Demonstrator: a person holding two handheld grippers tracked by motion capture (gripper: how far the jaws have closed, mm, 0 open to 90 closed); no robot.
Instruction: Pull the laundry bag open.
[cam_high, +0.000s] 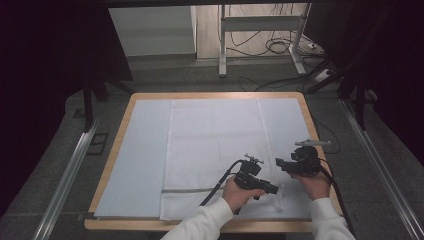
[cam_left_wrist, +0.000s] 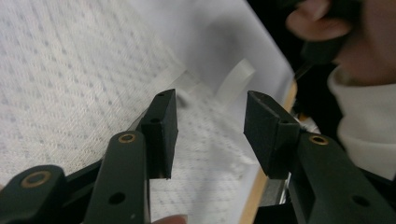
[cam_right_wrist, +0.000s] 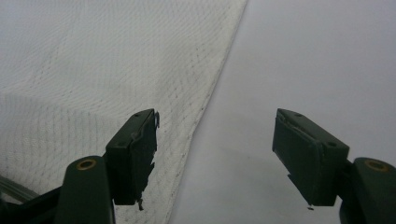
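My left claw (cam_high: 276, 190) sits half open with nothing pinched, jaws low over the white towel's (cam_high: 215, 145) 5 o'clock corner. My right claw (cam_high: 279, 163) gapes wide and empty, straddling the towel's right edge at 3 o'clock. Towel lies flat, centred on the pale-blue mat (cam_high: 142, 150) covering the desk (cam_high: 115, 131).

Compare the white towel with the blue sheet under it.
The towel has a woven dotted texture; the sheet is smooth and plain. The towel is white with a grey stripe near its front end; the sheet is pale blue all over. The towel is narrower and lies on top, down the middle; the sheet spreads under it over nearly the whole table. Both lie flat, with edges roughly parallel.
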